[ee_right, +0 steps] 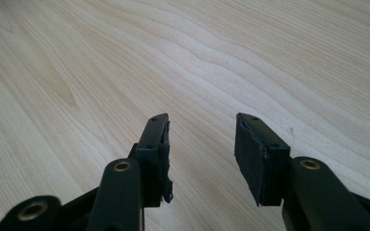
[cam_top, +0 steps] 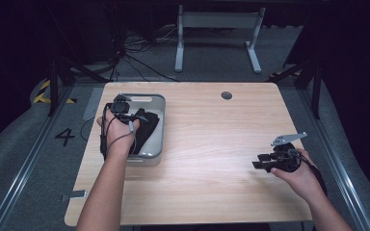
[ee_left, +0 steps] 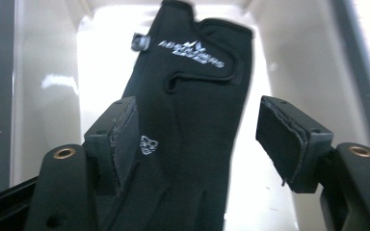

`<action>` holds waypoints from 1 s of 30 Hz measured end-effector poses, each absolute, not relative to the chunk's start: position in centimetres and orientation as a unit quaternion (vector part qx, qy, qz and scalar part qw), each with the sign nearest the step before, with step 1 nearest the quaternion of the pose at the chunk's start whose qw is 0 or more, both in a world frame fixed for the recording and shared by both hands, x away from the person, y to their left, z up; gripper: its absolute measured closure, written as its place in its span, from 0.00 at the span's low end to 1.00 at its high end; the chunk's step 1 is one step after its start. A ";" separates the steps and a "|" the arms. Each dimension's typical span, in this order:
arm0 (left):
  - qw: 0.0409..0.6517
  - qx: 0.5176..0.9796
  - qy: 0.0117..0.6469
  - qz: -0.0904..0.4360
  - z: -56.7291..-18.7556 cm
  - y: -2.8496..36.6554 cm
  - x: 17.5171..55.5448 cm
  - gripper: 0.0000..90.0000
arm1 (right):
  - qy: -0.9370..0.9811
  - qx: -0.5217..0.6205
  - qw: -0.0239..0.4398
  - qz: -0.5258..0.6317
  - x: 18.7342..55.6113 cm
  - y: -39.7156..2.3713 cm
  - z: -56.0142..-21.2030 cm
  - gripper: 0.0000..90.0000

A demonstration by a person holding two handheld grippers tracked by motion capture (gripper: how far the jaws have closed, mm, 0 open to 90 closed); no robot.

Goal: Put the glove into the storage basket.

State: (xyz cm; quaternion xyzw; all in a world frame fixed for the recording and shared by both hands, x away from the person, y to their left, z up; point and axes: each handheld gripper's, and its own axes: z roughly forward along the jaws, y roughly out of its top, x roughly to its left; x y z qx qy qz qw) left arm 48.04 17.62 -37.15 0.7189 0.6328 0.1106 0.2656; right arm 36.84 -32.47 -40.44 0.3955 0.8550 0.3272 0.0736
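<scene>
A black glove (ee_left: 188,96) with white lettering lies in a grey bin (ee_left: 43,72). My left gripper (ee_left: 197,103) is open and hangs low in the bin, its jaws on either side of the glove; the left pad (ee_left: 123,139) is at the glove's edge. From above, the left gripper (cam_top: 131,119) is over the bin (cam_top: 156,98) at the table's left, with the glove (cam_top: 147,126) beneath it. My right gripper (cam_top: 259,160) is open near the table's right edge, holding nothing. Its jaws (ee_right: 201,119) point over bare wood.
The wooden table (cam_top: 212,125) has a round cable hole (cam_top: 226,95) near its far edge. Behind it, the legs of a white desk frame (cam_top: 217,19) stand on the grey floor, where cables (cam_top: 135,53) trail. Dark stands flank both sides.
</scene>
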 end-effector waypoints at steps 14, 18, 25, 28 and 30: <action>0.346 0.788 0.501 0.095 -32.8 14.9 41.6 0.38 | 0.852 0.398 0.078 0.330 36.8 -32.7 -40.2 0.63; 0.360 0.808 0.458 0.089 -32.2 13.9 39.2 0.37 | 0.853 0.395 0.081 0.333 36.8 -32.7 -40.2 0.61; 0.366 0.835 0.406 0.062 -32.8 12.7 36.3 0.37 | 0.853 0.392 0.081 0.335 36.8 -32.8 -40.2 0.61; 0.366 0.842 0.392 0.051 -33.5 12.5 35.3 0.37 | 0.854 0.392 0.077 0.335 36.8 -32.8 -40.3 0.62; 0.363 0.848 0.384 0.047 -34.0 12.4 34.8 0.35 | 0.853 0.393 0.075 0.334 36.8 -32.8 -40.3 0.62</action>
